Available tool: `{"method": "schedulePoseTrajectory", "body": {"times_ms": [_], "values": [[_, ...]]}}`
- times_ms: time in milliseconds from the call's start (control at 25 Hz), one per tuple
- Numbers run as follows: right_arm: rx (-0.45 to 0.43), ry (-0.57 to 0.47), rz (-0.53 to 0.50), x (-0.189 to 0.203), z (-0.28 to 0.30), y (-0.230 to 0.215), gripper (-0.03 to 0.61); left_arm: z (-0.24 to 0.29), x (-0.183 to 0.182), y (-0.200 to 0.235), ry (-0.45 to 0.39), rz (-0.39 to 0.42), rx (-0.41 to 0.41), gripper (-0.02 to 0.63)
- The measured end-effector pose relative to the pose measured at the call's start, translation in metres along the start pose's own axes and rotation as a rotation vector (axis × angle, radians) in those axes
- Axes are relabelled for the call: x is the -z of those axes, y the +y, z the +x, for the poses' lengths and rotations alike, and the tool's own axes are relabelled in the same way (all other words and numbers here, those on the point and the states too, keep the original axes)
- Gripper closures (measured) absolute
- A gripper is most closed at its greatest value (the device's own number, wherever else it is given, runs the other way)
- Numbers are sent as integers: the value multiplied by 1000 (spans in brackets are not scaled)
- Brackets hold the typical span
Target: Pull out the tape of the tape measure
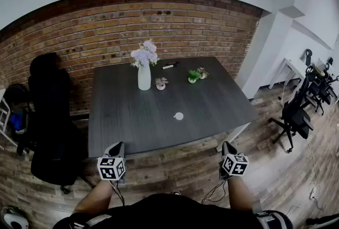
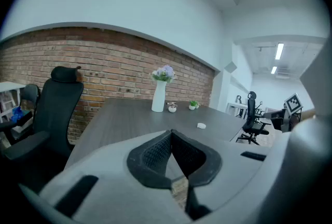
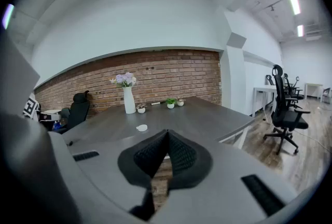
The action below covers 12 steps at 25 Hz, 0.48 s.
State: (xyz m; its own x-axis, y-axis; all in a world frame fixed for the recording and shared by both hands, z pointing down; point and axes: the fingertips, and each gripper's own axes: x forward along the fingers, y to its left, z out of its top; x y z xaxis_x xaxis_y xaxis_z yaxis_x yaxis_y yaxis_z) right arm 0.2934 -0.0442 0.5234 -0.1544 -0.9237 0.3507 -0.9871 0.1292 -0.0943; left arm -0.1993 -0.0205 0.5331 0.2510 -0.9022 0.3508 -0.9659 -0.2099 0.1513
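At the near edge of a dark grey surface (image 1: pixel 122 116), the head view shows two claws raised side by side over a wooden floor (image 1: pixel 175 169), just short of the surface and not touching it. The left claw (image 1: pixel 118 146) and the right claw (image 1: pixel 228 146) each carry a cube with square markers, and the person's forearms show behind them. The tape measure (image 1: pixel 179 116), a small round white disc, lies by itself on the near half of the surface, slightly right of centre and well apart from both claws. Farther back stands a white vase (image 1: pixel 144 78) of lilac flowers with a few small potted plants (image 1: pixel 193 77) beside it, and a brick wall (image 1: pixel 159 16) runs behind them. A black office chair (image 1: pixel 50 116) stands at the left side of the surface. The left gripper view looks along the left claw: its two black ribbed pads meet at the tips and grip nothing. The tape measure lies out on the surface, beyond the tips and to their right, with the vase farther off. The right gripper view shows the right claw likewise pressed together and empty. From here the tape measure lies ahead and slightly left of the tips, in front of the vase.
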Motion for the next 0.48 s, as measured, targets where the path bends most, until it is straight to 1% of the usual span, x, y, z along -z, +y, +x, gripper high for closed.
{"method": "schedulePoseTrajectory", "body": {"times_ms": [200, 480], "values": [[-3, -7, 7, -1, 5, 9, 583, 2, -2, 8, 2, 6, 8, 604], [-8, -11, -6, -3, 3, 31, 583, -4, 2, 22, -8, -20, 19, 604]]}}
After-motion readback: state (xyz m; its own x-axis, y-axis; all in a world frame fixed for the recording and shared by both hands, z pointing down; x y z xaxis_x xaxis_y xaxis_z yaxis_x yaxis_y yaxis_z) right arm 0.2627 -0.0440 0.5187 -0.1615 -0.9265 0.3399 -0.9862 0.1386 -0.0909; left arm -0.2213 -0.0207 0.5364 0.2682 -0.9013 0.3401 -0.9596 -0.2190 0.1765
